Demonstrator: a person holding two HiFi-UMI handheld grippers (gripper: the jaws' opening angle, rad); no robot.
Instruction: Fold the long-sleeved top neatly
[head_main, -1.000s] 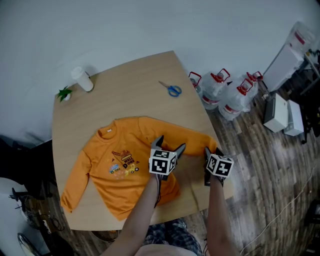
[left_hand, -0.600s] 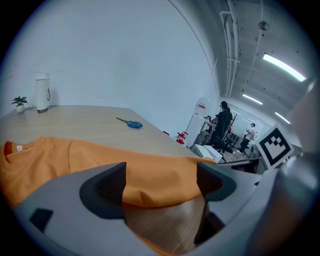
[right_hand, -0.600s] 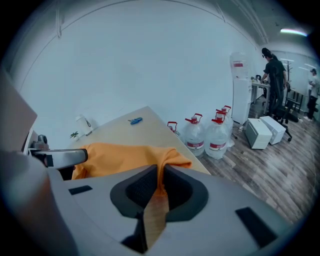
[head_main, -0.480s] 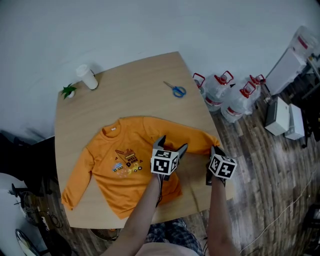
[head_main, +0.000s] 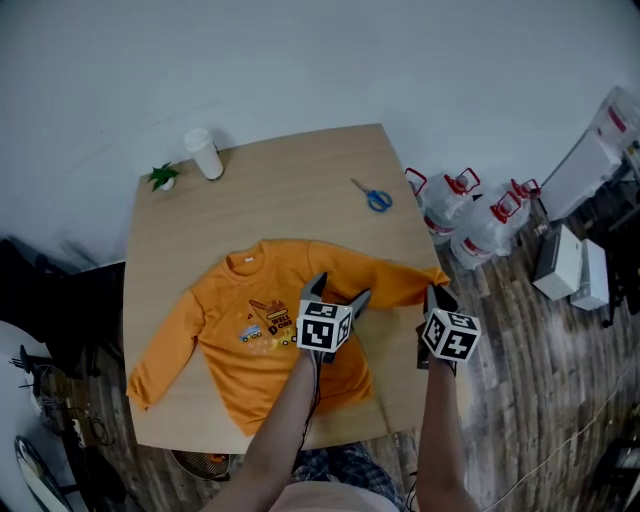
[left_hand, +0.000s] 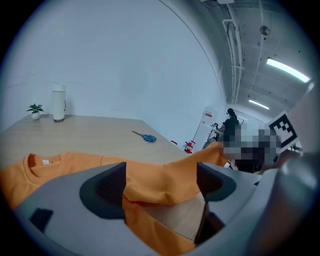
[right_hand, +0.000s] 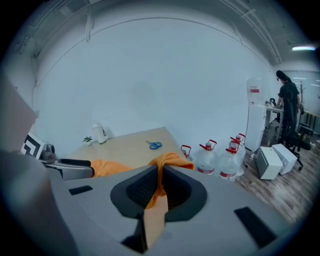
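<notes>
An orange long-sleeved top (head_main: 230, 360) lies front up on the wooden table (head_main: 290, 200), its collar toward the far side. Its right sleeve (head_main: 395, 285) stretches toward the table's right edge. My right gripper (head_main: 432, 294) has just been closing and is now shut on that sleeve's end, and the cuff (right_hand: 167, 162) sticks up from the pinched jaws (right_hand: 160, 192). My left gripper (head_main: 339, 290) hovers over the sleeve near the armpit. Its jaws stand wide apart (left_hand: 160, 185) with a fold of orange cloth (left_hand: 165, 180) lying across the gap.
Blue-handled scissors (head_main: 377, 198) lie at the table's far right. A white cup (head_main: 205, 153) and a small plant (head_main: 163, 178) stand at the far left corner. Water jugs (head_main: 470, 215) and white boxes (head_main: 560, 260) sit on the floor to the right.
My right gripper has closed on the sleeve end and risen, lifting the cuff off the table's right edge. My left gripper has come up slightly, jaws as wide as before.
</notes>
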